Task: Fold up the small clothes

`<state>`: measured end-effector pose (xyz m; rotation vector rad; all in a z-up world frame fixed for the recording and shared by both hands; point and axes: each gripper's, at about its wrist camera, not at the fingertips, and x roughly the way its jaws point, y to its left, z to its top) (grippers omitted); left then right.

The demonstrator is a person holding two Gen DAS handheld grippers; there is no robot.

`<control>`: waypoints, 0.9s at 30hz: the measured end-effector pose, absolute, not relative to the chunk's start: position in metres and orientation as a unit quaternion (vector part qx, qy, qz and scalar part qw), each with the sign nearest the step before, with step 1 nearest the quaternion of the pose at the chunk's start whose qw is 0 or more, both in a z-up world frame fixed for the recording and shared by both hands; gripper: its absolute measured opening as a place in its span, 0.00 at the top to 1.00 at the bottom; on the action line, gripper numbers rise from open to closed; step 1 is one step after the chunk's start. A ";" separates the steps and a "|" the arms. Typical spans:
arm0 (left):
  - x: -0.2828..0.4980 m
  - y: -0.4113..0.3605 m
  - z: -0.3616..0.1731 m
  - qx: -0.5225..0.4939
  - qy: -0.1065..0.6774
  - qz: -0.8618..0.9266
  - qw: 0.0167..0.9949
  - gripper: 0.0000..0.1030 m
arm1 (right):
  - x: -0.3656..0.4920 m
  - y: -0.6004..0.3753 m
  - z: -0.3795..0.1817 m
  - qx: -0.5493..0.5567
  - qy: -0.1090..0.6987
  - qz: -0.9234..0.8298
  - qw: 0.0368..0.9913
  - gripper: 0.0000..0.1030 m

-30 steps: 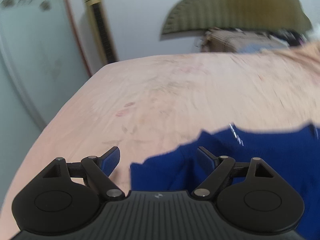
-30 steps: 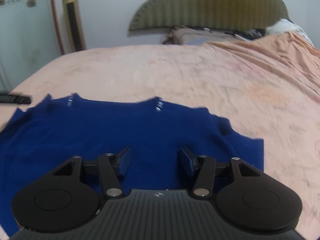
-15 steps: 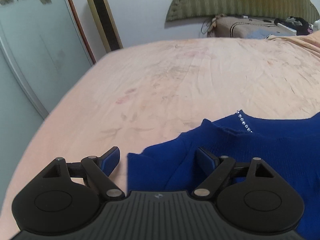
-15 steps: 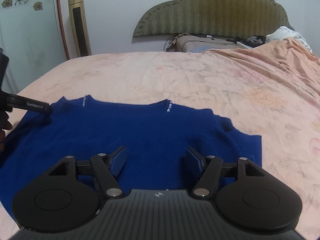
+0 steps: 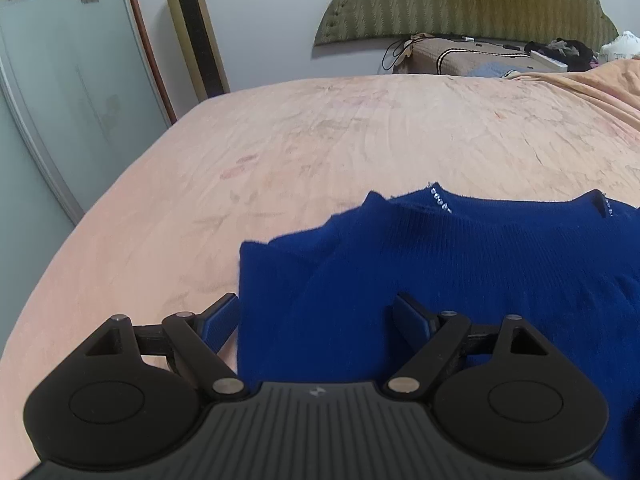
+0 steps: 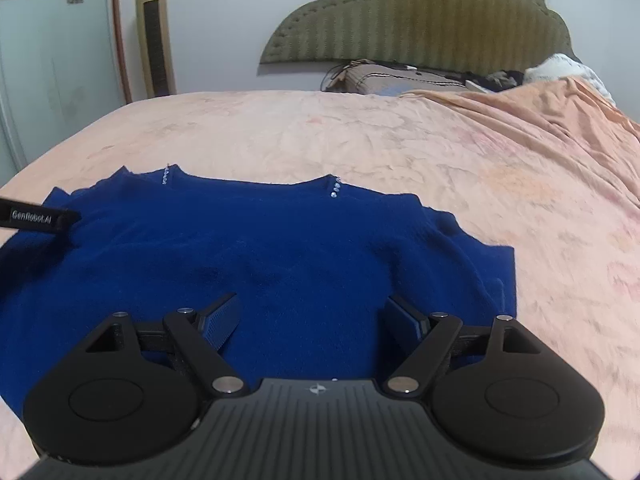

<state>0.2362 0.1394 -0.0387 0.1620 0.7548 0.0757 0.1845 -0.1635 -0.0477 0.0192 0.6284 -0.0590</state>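
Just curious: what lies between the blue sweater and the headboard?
Only bare peach bedsheet between the blue sweater and the headboard, shown in the right wrist view.

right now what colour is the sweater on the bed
Deep royal blue sweater, with small rhinestones at the neckline; clearest in the right wrist view.

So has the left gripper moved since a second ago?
Yes. The left gripper has shifted right over the blue sweater; the gold tower fan sits further left in its view.
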 end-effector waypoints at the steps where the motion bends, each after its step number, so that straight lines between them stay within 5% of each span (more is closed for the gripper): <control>1: 0.233 0.141 -0.039 0.075 0.368 0.035 0.926 0.18 | 0.183 -0.164 -0.047 0.013 0.307 -0.029 0.951 0.20; 27: 0.208 0.197 -0.022 0.057 0.362 0.003 0.930 0.18 | 0.132 -0.063 -0.029 -0.101 0.265 0.063 0.957 0.16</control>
